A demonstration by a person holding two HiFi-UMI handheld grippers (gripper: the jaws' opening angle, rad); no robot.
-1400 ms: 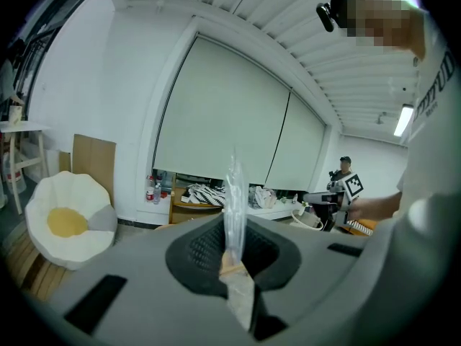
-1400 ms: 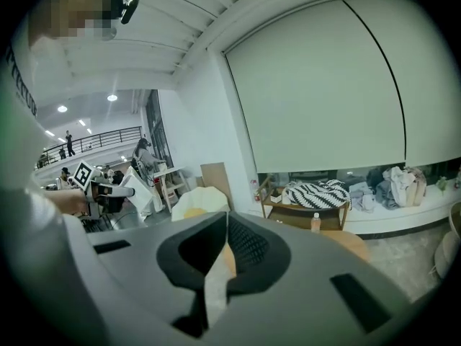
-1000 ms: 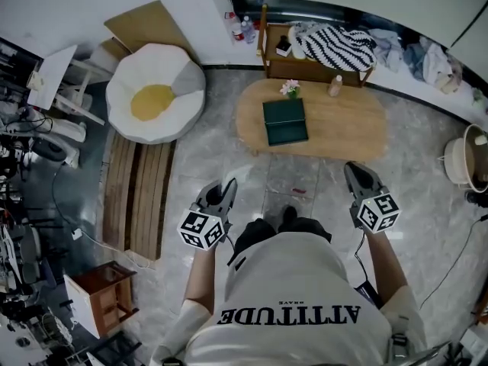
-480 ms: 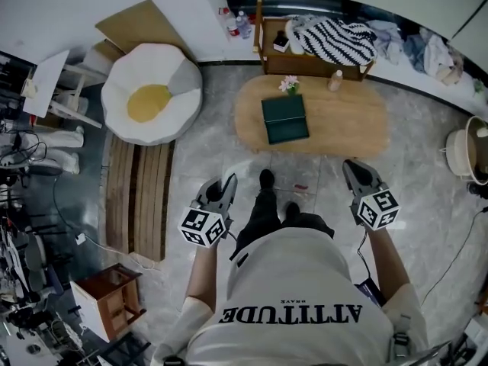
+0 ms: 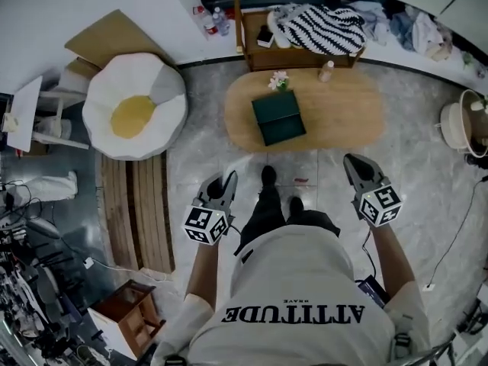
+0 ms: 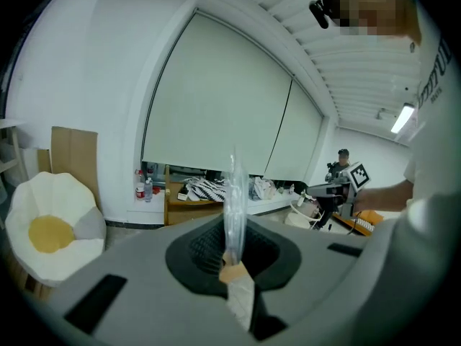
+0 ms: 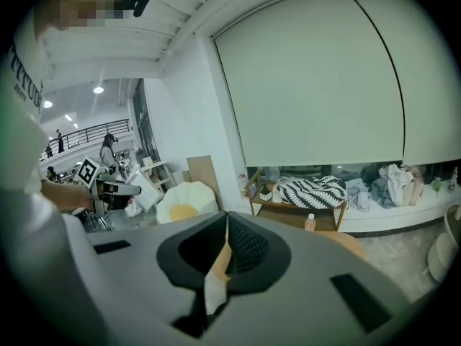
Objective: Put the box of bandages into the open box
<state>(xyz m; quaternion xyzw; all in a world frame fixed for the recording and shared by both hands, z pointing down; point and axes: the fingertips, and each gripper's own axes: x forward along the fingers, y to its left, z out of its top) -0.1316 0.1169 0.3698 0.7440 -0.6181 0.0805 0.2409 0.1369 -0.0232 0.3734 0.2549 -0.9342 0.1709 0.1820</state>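
A dark green box (image 5: 279, 117) lies on the low oval wooden table (image 5: 347, 117) ahead of me; whether it is open I cannot tell. No box of bandages can be made out in any view. My left gripper (image 5: 222, 188) (image 6: 233, 193) hangs at waist height left of my body, jaws shut with nothing in them. On the other side my right gripper (image 5: 356, 171) (image 7: 226, 231) is also shut and empty. Both are well short of the table, above the floor. From the right gripper view only the table's end (image 7: 349, 242) shows past the jaws.
A small bottle (image 5: 326, 72) and a flower (image 5: 276, 81) stand on the table's far edge. Behind it is a wooden bench with a striped cloth (image 5: 320, 27). An egg-shaped cushion (image 5: 133, 109) and wooden slats (image 5: 141, 204) lie left; a white pot (image 5: 463, 124) right.
I have stepped forward with one foot out; the table and green box sit closer and slightly left in the head view. Both grippers stay shut at my sides.
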